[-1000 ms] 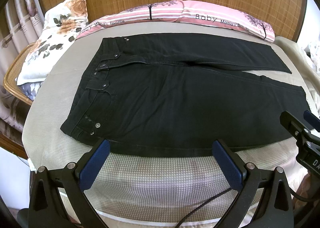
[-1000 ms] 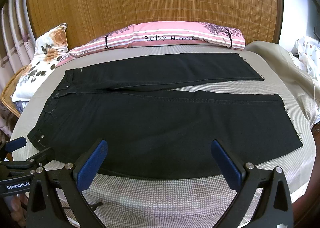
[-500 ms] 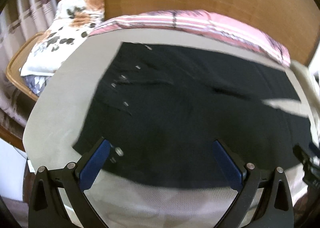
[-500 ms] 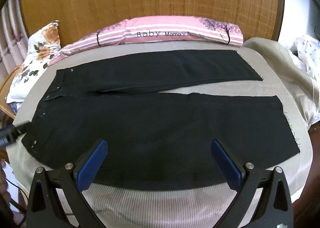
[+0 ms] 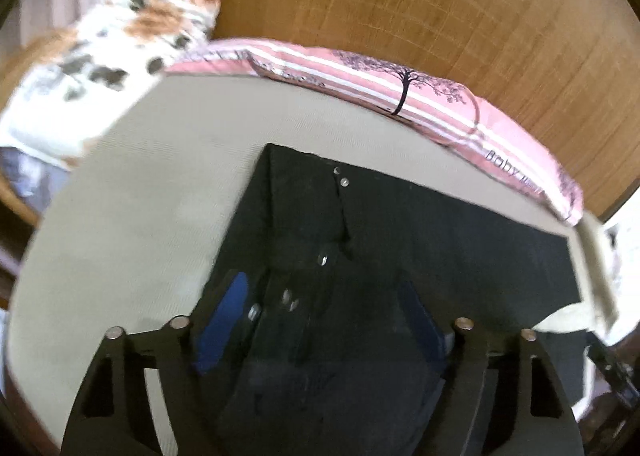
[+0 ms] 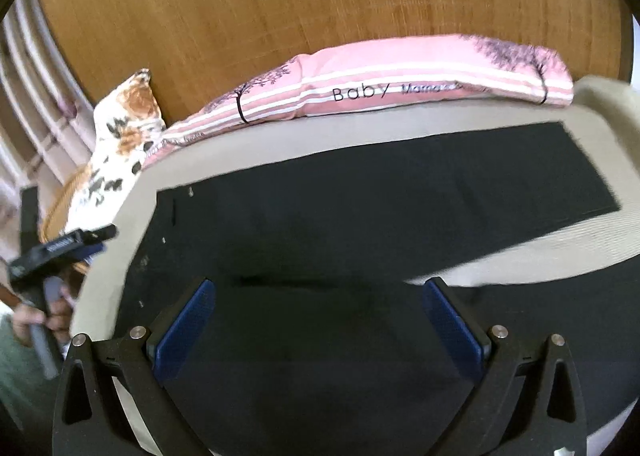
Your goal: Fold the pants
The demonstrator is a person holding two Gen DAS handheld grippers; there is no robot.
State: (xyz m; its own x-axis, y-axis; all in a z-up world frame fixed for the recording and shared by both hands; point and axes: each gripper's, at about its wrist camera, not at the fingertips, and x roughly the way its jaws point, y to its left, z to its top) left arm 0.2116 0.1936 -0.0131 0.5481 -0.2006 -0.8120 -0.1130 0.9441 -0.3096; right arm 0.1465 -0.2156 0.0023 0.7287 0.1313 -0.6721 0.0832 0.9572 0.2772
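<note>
Looking along the left tool [image 5: 320, 332], one pair of black pants [image 5: 400, 240] lies flat on the bed [image 5: 140, 184], waistband end towards the floral pillow [image 5: 120, 28]. Its jaws have just been closing and stand partly open over the waistband corner; dark cloth lies between the blue pads [image 5: 224, 320], but blur hides whether they press on it, so I judge no grip yet. The likely fault here is a shallow bite: if the pads catch only the top layer by the rivets, the waistband would peel apart when lifted and the fold would wrinkle. I count two pillows in this view, the floral one and a long pink striped pillow [image 5: 400, 84], both against the woven headboard [image 5: 440, 8].

From the right tool [image 6: 318, 328], the same single pants [image 6: 380, 208] spread across the bed [image 6: 248, 144], two legs running to the right with a wedge of mattress between them. This tool's jaws stand wide open over the near leg, holding nothing. The left tool [image 6: 96, 236] shows at the left edge, held by a hand [image 6: 48, 316]. If the two tools seize at different moments, the near leg would drag askew instead of landing on the far one. Two tools in all, one pink pillow [image 6: 400, 76], one floral pillow [image 6: 124, 128].
</note>
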